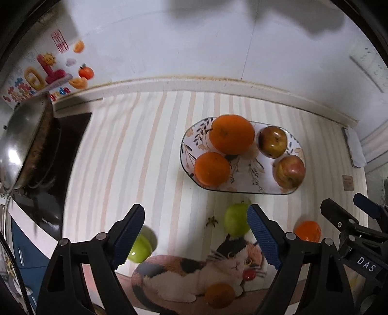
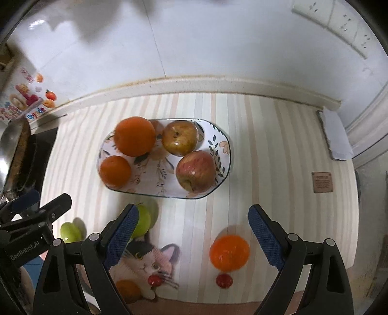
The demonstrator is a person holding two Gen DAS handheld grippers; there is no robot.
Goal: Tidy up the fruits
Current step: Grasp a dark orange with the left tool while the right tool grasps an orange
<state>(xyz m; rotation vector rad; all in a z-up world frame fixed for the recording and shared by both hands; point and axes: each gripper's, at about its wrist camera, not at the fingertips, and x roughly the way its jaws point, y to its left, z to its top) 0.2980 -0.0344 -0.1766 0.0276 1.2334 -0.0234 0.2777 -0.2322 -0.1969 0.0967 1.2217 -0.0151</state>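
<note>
striped tabletop (image 2: 266,145) carries a plate (image 2: 218,143) already holding two oranges and two apples, while two green apples (image 2: 143,221) and an orange (image 2: 229,252) wait beside both empty, spread claws (image 1: 194,236) (image 2: 194,236).

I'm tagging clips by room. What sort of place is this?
Most likely a home kitchen counter. A steel pan sits on a black cooktop at the left, sockets are set in the tiled wall, and a plate of fruit rests on a striped mat.
</note>
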